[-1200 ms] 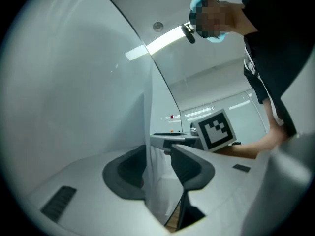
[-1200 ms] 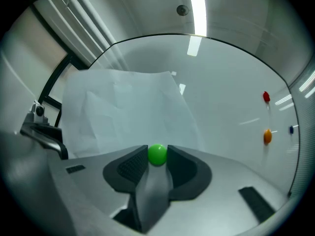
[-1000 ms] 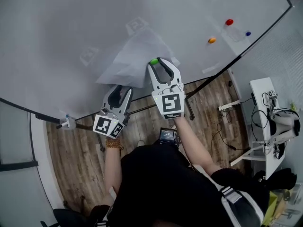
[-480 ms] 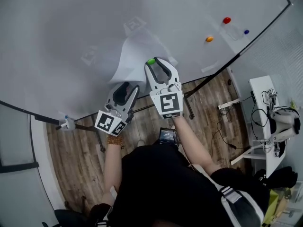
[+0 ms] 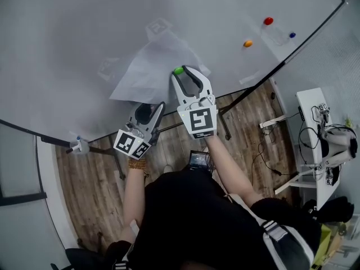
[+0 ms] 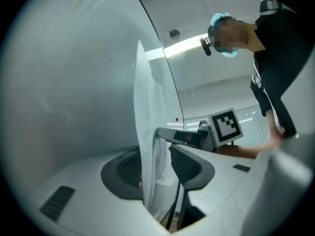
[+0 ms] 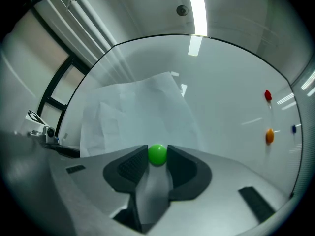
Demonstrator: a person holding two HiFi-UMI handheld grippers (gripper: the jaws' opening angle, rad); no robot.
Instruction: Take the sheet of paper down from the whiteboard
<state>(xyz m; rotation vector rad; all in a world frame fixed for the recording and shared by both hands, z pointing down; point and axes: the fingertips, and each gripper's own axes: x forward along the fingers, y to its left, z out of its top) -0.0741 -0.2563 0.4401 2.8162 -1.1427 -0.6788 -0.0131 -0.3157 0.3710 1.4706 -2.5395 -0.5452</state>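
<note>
A white sheet of paper (image 5: pixel 152 69) hangs on the whiteboard (image 5: pixel 84 27), its lower left part standing off the board. A green magnet (image 5: pixel 178 71) sits at the sheet's lower right corner, and my right gripper (image 5: pixel 181 75) is shut on it. The right gripper view shows the magnet (image 7: pixel 157 154) pinched between both pads, with the paper (image 7: pixel 138 117) spread behind it. My left gripper (image 5: pixel 151 110) is at the sheet's bottom edge. In its own view the paper (image 6: pixel 145 132) runs edge-on between the jaws of the left gripper (image 6: pixel 160 166), against the left pad, with a gap to the right pad.
Red (image 5: pixel 268 21), orange (image 5: pixel 247 43) and blue (image 5: pixel 292 35) magnets sit on the board's upper right. A marker holder (image 5: pixel 79 146) is at the board's lower left edge. A white table (image 5: pixel 320 139) with gear stands to the right. A person's torso (image 6: pixel 275 58) fills the left gripper view's right.
The sheet curled inward half a second ago and has spread out again. My left gripper has moved right, up to the sheet's bottom edge, and its jaws look narrower. The right gripper stays put.
</note>
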